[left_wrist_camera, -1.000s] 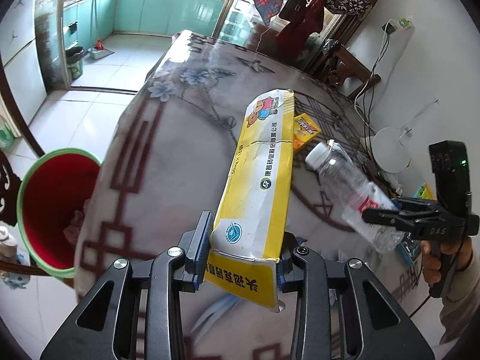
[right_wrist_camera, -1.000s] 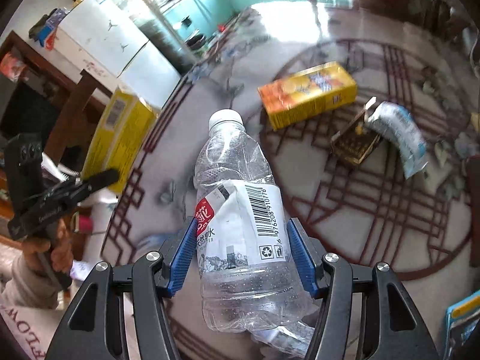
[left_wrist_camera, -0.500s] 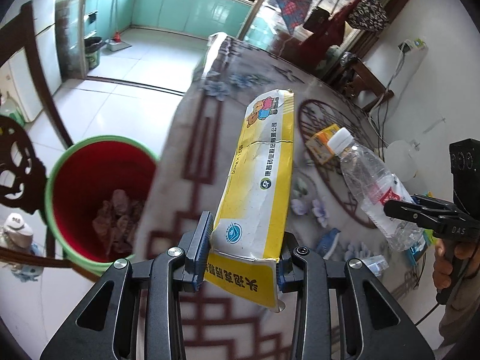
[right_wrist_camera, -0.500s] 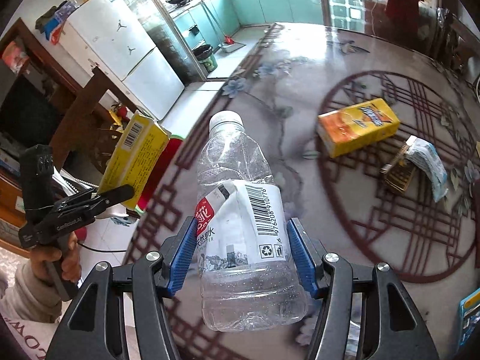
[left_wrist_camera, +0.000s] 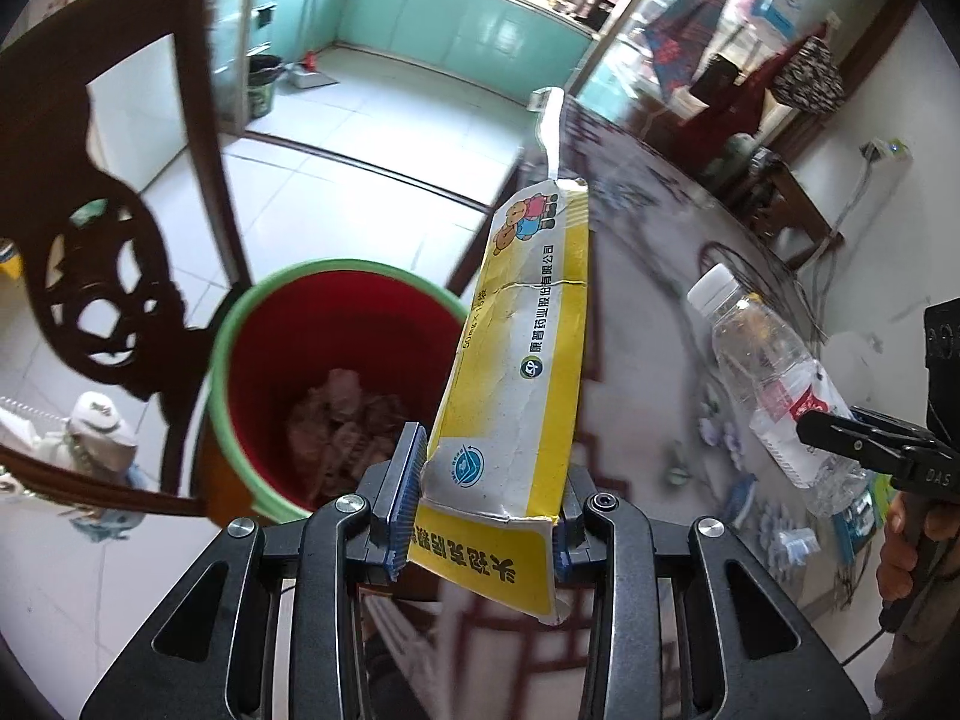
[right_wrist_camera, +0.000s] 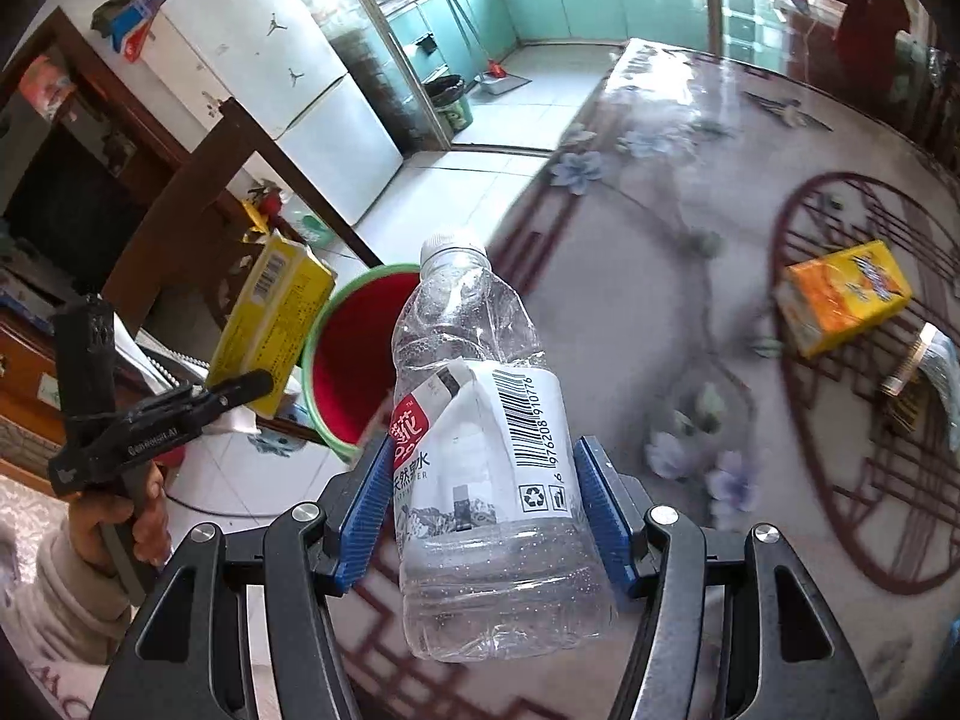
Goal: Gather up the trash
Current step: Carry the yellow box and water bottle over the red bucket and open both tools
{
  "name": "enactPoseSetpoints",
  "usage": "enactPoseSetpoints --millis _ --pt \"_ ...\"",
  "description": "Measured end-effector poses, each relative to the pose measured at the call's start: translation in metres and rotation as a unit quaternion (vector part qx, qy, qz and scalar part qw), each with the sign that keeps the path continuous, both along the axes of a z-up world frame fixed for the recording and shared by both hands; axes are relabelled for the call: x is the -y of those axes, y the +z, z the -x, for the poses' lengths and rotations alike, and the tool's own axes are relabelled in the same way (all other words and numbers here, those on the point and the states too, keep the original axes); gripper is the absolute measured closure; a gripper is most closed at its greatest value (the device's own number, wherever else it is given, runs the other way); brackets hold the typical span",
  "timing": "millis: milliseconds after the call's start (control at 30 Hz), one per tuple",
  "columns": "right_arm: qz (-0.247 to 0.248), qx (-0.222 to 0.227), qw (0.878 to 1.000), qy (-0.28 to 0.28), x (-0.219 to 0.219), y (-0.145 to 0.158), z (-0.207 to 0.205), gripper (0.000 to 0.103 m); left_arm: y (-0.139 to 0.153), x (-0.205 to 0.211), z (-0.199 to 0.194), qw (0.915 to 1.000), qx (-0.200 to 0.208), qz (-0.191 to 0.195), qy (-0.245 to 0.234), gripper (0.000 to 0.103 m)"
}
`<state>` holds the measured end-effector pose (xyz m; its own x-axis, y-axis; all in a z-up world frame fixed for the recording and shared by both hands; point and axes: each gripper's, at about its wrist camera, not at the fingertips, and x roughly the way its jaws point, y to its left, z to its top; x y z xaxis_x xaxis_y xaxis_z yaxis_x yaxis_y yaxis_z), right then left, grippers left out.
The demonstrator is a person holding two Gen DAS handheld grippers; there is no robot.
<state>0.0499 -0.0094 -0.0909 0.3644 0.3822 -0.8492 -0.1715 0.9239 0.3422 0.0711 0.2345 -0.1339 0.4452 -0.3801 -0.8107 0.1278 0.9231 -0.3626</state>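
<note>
Left wrist view, bottom centre: the left gripper (left_wrist_camera: 483, 498) is clenched on the lower end of a long yellow-and-white carton (left_wrist_camera: 516, 396), blue pads pressing both its sides. The carton runs up the middle of the frame, torn flap at the bottom, cartoon bear print near its top end. Just behind it, centre-left, sits a red bin w/ green rim (left_wrist_camera: 231, 324); crumpled brownish stuff lies at its bottom. The carton's right edge overlaps the bin's rim in the picture. A dark carved wooden chair (left_wrist_camera: 90, 252) fills the left side, next to the bin. At the right edge the clear water bottle (left_wrist_camera: 774, 384) shows, white cap up-left, nipped by a black finger of the other tool, w/ a hand (left_wrist_camera: 912, 546) below it at lower right. Blurred patterned tablecloth (left_wrist_camera: 648, 312) spreads right of centre; white floor tiles & teal cabinets fill the upper part.

Right wrist view, bottom centre: the right gripper (right_wrist_camera: 477, 516) grasps the bottle (right_wrist_camera: 480, 450) across its labelled middle, blue pads on either side, cap pointing up, barcode facing the camera. Behind the bottle, centre-left, is the bin (right_wrist_camera: 354, 348), partly hidden by the bottle. Left of it the carton (right_wrist_camera: 273, 324) is tilted, held in the left tool, a hand (right_wrist_camera: 120, 516) & pale sleeve at lower left. On the cloth (right_wrist_camera: 660, 240) at the right lies an orange-yellow box (right_wrist_camera: 840, 303), w/ a small crumpled packet (right_wrist_camera: 921, 381) near it at the frame edge. Upper left: white fridge (right_wrist_camera: 282, 78).
</note>
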Motion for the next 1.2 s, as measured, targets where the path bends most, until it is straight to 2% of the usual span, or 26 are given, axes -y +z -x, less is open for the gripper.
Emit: enactPoseSetpoints --millis 300,533,833,933,1000,1200 --pt "-0.027 -0.014 1.0 -0.001 -0.062 -0.023 -0.039 0.044 -0.017 -0.039 -0.016 0.9975 -0.026 -0.026 0.061 0.069" --pt "-0.06 -0.045 0.997 -0.011 -0.09 -0.045 -0.068 0.044 -0.033 -0.052 -0.025 0.9957 -0.051 -0.03 0.072 0.069" --pt "-0.059 -0.064 0.996 -0.011 -0.114 -0.061 -0.089 0.042 -0.035 -0.063 -0.038 0.9945 -0.05 -0.035 0.085 0.071" --pt "-0.071 -0.071 0.995 -0.015 -0.117 -0.063 -0.091 0.042 -0.033 -0.065 -0.038 0.9945 -0.046 -0.031 0.088 0.064" --pt "-0.072 -0.067 0.995 -0.015 -0.117 -0.062 -0.09 0.042 -0.031 -0.067 -0.036 0.9944 -0.041 -0.03 0.092 0.053" --pt "-0.062 -0.049 0.997 -0.009 -0.115 -0.048 -0.083 0.042 -0.026 -0.066 -0.03 0.9951 -0.033 -0.036 0.086 0.052"
